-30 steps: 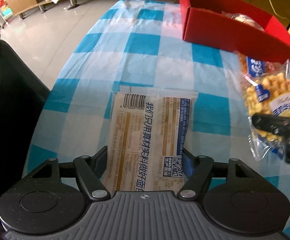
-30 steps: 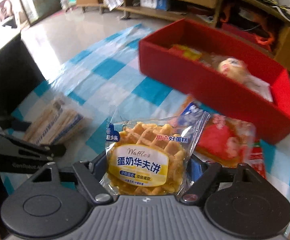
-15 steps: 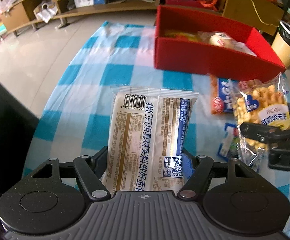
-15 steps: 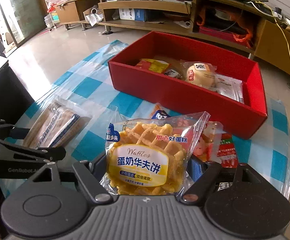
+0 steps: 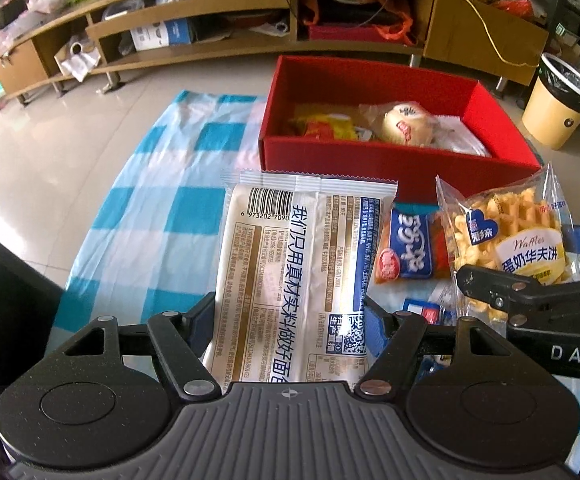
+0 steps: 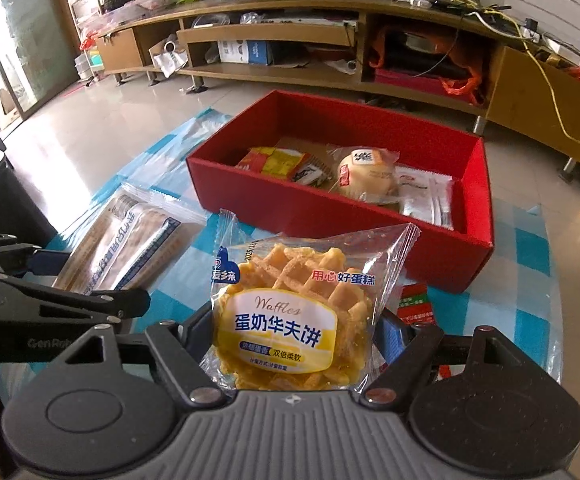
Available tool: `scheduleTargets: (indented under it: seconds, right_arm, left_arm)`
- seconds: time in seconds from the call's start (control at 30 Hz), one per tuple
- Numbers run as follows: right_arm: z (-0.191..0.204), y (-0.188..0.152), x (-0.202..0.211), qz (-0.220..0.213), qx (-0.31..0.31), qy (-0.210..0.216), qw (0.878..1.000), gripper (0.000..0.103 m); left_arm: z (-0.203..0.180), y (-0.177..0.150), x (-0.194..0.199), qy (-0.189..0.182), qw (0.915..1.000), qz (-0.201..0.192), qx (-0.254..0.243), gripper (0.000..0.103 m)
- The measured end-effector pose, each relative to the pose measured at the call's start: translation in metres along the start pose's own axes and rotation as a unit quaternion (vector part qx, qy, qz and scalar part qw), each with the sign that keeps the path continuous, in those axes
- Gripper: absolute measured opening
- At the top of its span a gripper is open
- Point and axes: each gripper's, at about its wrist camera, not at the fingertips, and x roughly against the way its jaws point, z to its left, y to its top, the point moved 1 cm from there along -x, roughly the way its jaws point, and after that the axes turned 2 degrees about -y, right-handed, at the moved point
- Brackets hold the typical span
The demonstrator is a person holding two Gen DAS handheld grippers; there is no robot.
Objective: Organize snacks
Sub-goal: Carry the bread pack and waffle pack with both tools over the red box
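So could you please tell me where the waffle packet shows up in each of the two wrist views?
Left wrist view: the waffle packet is at the right edge, held in the right gripper, beside the bread packet.
Right wrist view: it fills the lower centre, between the gripper's fingers.
Shared landmark: the red box lies just beyond it in both views.

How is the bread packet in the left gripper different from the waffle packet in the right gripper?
The bread packet is long and opaque, cream with a barcode; the waffle packet is shorter and clear, showing a yellow waffle. The bread packet shows its back, the waffle packet its front label. Both are sealed and gripped at one end.
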Motion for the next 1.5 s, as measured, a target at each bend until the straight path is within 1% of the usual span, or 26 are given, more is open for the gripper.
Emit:
scheduleTargets:
  seconds: [0.23,0.43,0.77,1.17,1.5]
  right_arm:
    - [-0.008,0.006,0.007,-0.014,-0.011,-0.002,1.0,0.076]
    - [-0.017,0.016,0.011,-0.027,-0.026,-0.007,0.999,0.076]
    - [-0.03,0.03,0.014,-0.045,-0.042,-0.015,0.998,0.076]
    - [-0.047,0.055,0.013,-0.066,-0.062,-0.021,0.996,0.076]
    - [-0.058,0.077,0.004,-0.079,-0.073,-0.026,0.994,0.076]
  left_arm:
    - [-0.01,0.014,0.005,-0.001,0.9998,-0.019,-0.006,0.076]
    - [-0.019,0.027,0.009,0.007,0.9991,-0.042,-0.01,0.076]
    - [-0.03,0.046,0.011,0.016,0.9976,-0.066,-0.011,0.076]
    - [-0.034,0.076,0.009,0.012,0.9964,-0.084,0.001,0.076]
    - [-0.039,0.101,0.002,0.021,0.9946,-0.102,0.003,0.076]
